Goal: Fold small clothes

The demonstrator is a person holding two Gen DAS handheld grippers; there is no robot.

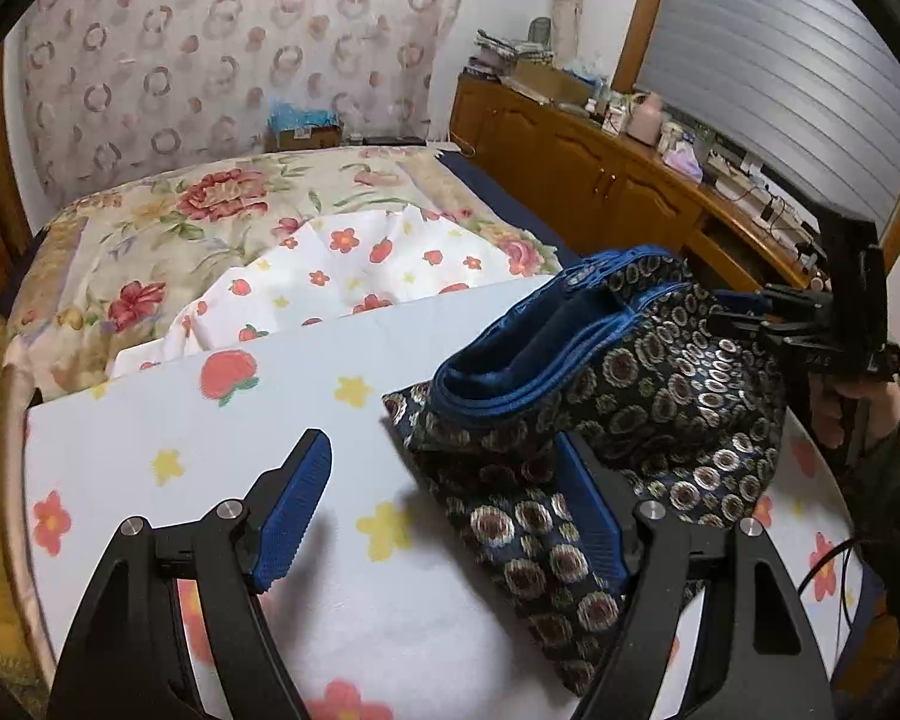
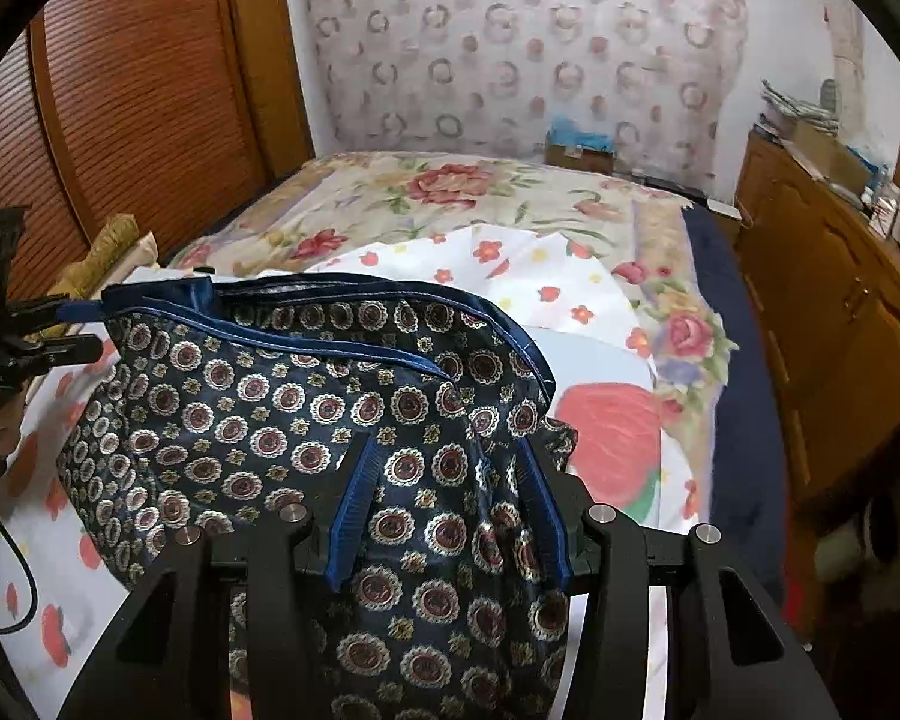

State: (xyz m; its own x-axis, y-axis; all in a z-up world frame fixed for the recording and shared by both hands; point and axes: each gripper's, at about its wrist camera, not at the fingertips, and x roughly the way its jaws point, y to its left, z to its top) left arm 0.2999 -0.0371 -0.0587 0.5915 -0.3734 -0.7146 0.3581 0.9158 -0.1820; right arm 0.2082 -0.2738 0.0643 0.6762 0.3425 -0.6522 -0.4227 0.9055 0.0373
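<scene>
A small dark blue garment (image 1: 624, 408) with round medallion print and a blue-trimmed waistband lies bunched on the white fruit-print sheet (image 1: 222, 420). My left gripper (image 1: 450, 480) is open, its right finger over the garment's lower corner, its left finger over bare sheet. In the right wrist view the garment (image 2: 270, 396) fills the foreground and runs between the blue pads of my right gripper (image 2: 444, 468), whose jaws stand apart. The left gripper (image 2: 60, 330) appears at the far left by the waistband end. The right gripper (image 1: 744, 312) appears at the garment's far right edge.
The sheet covers a board on a bed with a floral quilt (image 1: 168, 222). A wooden cabinet (image 1: 576, 162) with clutter on top runs along the right. A wooden wardrobe door (image 2: 132, 102) stands left of the bed. A cardboard box (image 2: 579, 150) sits at the bed head.
</scene>
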